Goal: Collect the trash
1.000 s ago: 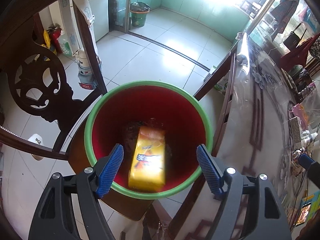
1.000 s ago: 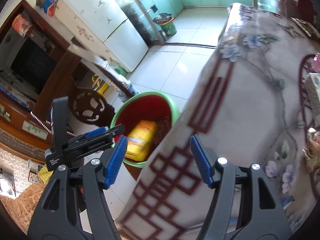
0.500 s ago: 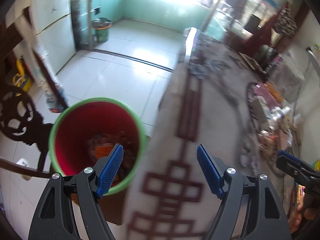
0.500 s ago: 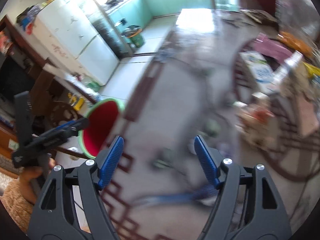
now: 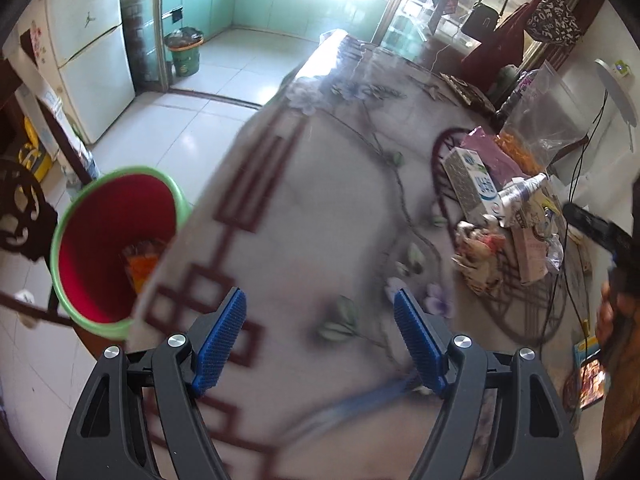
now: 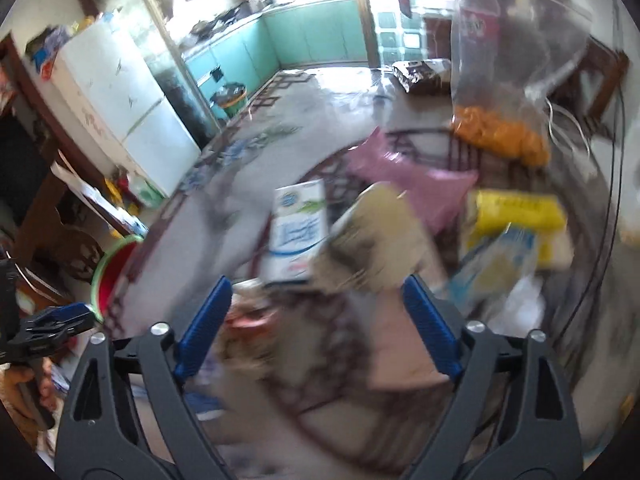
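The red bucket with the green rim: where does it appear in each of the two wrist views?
Left wrist: red bucket at left, below the table edge.
Right wrist: only a sliver at the far left, behind the table edge.
Shared landmark: white-and-blue milk carton on the table.

Pale tiled floor [image 5: 168,136] runs toward a kitchen with mint-green cabinets [image 5: 212,4] at 12 o'clock, glare washing out the far end. White fridge [image 5: 92,52] at 10 o'clock; dark carved wooden chair [image 5: 20,204] at 9. Table under a floral, maroon-bordered cloth [image 5: 320,208] fills centre.
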Available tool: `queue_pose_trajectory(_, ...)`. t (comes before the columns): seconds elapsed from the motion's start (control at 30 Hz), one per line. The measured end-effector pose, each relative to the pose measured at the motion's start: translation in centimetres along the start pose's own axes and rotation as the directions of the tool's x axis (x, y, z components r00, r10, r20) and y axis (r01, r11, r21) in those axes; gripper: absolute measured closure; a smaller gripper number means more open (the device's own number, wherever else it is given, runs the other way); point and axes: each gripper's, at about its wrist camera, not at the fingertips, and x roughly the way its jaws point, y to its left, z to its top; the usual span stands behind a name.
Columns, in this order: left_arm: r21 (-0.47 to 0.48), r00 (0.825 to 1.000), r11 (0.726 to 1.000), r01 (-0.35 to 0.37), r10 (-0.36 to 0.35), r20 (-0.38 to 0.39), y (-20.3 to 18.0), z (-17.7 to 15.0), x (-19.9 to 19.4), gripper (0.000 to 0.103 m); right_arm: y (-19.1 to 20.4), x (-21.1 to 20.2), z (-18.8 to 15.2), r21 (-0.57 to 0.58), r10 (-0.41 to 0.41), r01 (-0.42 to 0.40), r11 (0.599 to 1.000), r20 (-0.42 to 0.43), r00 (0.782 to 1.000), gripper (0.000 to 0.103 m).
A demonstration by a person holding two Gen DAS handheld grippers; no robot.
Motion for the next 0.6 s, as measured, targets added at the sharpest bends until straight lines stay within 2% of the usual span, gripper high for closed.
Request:
queue_pose_trajectory(0.13,-0.006,1.0,1.0,-0.009,0.009,-0.011,-3.2,-1.2,0.2,0.03,-2.4,2.6,2.3,-0.079,-0.008,0.004,0.997,-0.052,0.999,0.016)
queue_pose_trajectory(0.33,0.019,1.0,1.0,-0.01,0.01,-0.025,-7.4,-2.0,0.4,0.03,-2.5,5.7,2.8,-0.184,0.017,-0.038,0.982,-0.115,0.993,0.017)
queue_pose_trajectory(0.4,0.02,0.999,1.0,-0.009,0.009,-0.035,-8.4,-2.0,0.9,0.03,-2.5,6.2,2.3,-0.182,0.051,-0.074,0.98,-0.128,0.99,0.031)
queue_pose_trajectory(0.43,0.017,0.999,1.0,-0.005,0.006,-0.043,-8.9,-1.9,1.2,0.03,-2.4,6.2,2.1,-0.182,0.063,-0.086,0.98,-0.128,0.99,0.043)
queue_pose_trajectory(0.53,0.017,0.999,1.0,0.008,-0.007,-0.046,-10.3,-1.6,1.8,0.03,-2.5,5.7,1.5,-0.157,0.128,-0.148,0.976,-0.131,0.983,0.052)
queue_pose_trajectory(0.57,0.022,0.999,1.0,0.012,-0.011,-0.047,-10.8,-1.4,2.0,0.03,-2.5,5.3,1.2,-0.152,0.148,-0.167,0.974,-0.13,0.98,0.082)
queue_pose_trajectory(0.6,0.029,0.999,0.999,0.018,-0.017,-0.048,-11.5,-1.2,2.3,0.03,-2.5,5.0,0.9,-0.149,0.156,-0.176,0.973,-0.132,0.979,0.08)
